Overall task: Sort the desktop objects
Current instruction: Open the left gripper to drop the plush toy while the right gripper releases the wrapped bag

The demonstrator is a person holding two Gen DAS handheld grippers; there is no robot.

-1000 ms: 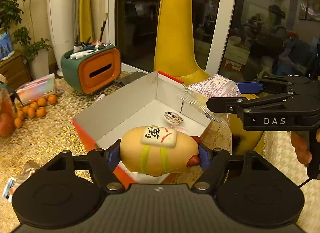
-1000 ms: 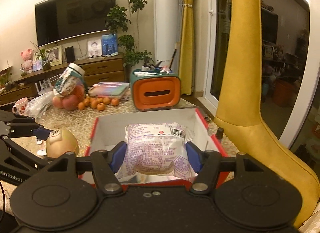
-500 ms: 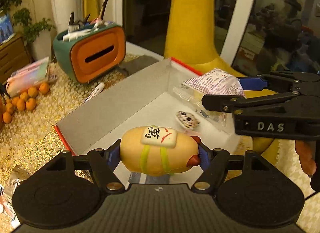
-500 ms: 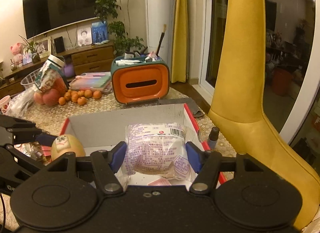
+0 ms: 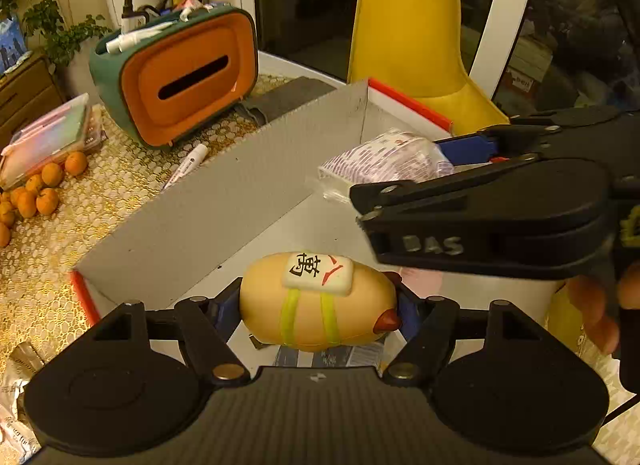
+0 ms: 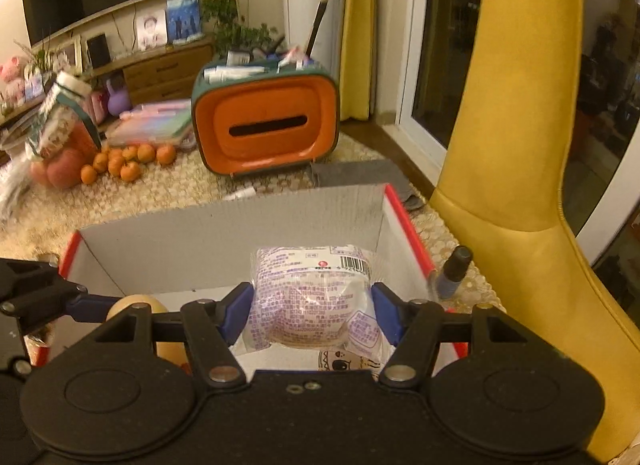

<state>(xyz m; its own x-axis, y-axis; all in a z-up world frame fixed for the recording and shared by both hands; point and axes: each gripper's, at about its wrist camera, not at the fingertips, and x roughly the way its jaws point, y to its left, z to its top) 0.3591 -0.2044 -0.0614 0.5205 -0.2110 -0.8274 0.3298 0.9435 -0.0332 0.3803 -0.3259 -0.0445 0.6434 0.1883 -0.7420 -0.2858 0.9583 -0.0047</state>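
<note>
We hold both loads over the open cardboard box (image 6: 224,241), so the coming drop is straight down. The left gripper (image 5: 318,305) clamps one egg-shaped toy (image 5: 320,305), long axis crosswise between the pads, above the box's near left corner. The right gripper (image 6: 312,305) pinches one wrapped snack packet (image 6: 312,297) nearer the right wall. One small round trinket (image 6: 344,361) already lies on the box floor (partly hidden). One nail-polish bottle (image 6: 452,271) stands just outside the right wall.

The left gripper (image 5: 319,305) points steeply downward, both blue pads pressed on a tan toy; the right gripper (image 6: 312,307) does likewise on a wrapped packet (its holder's fingers (image 5: 592,305) show at the handle)
</note>
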